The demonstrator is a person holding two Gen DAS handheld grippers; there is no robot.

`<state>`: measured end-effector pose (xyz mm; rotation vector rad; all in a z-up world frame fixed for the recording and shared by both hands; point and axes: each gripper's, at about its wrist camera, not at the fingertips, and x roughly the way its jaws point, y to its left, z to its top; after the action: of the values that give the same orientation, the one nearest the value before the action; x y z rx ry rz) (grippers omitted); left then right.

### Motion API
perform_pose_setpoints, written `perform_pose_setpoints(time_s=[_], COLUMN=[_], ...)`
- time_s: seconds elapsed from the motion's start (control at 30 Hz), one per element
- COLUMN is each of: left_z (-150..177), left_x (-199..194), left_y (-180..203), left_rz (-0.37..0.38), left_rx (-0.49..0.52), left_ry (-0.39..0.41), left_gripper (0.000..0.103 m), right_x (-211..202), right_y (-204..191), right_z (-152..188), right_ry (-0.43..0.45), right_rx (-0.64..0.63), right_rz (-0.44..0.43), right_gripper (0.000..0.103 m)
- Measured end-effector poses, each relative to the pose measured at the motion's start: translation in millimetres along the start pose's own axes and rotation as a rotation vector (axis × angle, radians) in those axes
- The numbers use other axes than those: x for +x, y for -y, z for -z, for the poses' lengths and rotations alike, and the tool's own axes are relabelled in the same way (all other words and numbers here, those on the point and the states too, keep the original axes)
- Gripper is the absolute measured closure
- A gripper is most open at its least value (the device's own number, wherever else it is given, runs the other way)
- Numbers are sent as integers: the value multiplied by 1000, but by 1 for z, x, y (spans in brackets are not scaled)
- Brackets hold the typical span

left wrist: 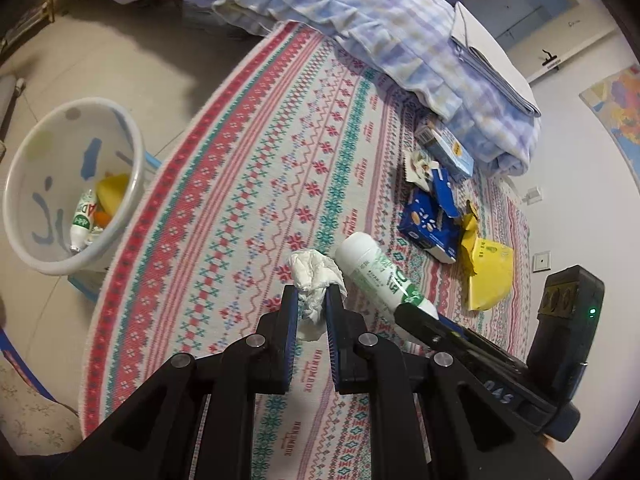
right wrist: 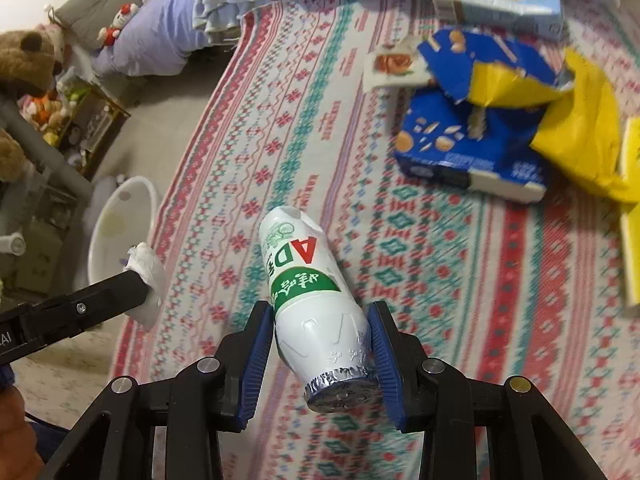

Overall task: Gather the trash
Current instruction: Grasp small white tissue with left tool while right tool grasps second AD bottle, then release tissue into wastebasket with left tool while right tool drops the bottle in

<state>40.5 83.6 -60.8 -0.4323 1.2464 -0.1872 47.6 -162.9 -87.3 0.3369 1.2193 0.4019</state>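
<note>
The left tool point(left wrist: 312, 296) is clamped on a crumpled white tissue point(left wrist: 314, 276), which bulges out ahead of and between its blue-padded fingers, above the patterned bedspread point(left wrist: 248, 184). Just to its right, the right tool point(right wrist: 322, 344) is closed on a white bottle with a green label point(right wrist: 304, 280); the bottle's foil-sealed mouth points back toward the tool's camera and its base points forward, away from the tool. Both tools sit side by side, the tissue and bottle nearly touching in the left wrist view.

Well off to the left of the left tool, on the floor beside the bed, stands a white bin point(left wrist: 68, 184) holding another similar bottle and something yellow. Ahead and to the right of the right tool lie a torn blue box point(right wrist: 472, 148), a yellow wrapper point(right wrist: 576, 132) and a light blue carton point(right wrist: 504, 0) on the bedspread.
</note>
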Motion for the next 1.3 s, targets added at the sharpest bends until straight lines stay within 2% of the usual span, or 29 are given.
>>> perform_pose_setpoints(time_s=[0.27,0.47,0.7,0.93,1.1,1.17,1.2,1.27,1.3], left_z=[-2,-9,-24,-40,-43,-44,-45,-46,-46], left_x=[-3,-17,-42,-66,-63,-59,-57,-53,-51], left_y=[-24,-52,-117,-196,-217,-219,-220,-224,-225], left_rz=[-2,6,25,-36,-35,-36,-34,-38,-43], left_rx=[-30,-86,-209,-371,-413,-420,-426,-454,-471], left_ry=[-1,28,80,148,139,133,126,105,107], left_gripper=[88,88,88,88,88,86,81,62,46], right_x=[3,8,15,22,32,37,39,43,45], right_y=[-11,-19,-33,-47,-56,-61,-63,-68,-72], right_z=[-4,-5,-7,-6,-7,-7,-8,-8,-9], right_ry=[5,4,-4,-12,-27,-32,-36,-43,-46], right_rx=[42,36,25,23,22,28,30,34,33], right_rz=[-91,-109,-135,-177,-198,-220,-227,-247,-253], right_gripper=[60,60,60,60,60,60,60,60,60])
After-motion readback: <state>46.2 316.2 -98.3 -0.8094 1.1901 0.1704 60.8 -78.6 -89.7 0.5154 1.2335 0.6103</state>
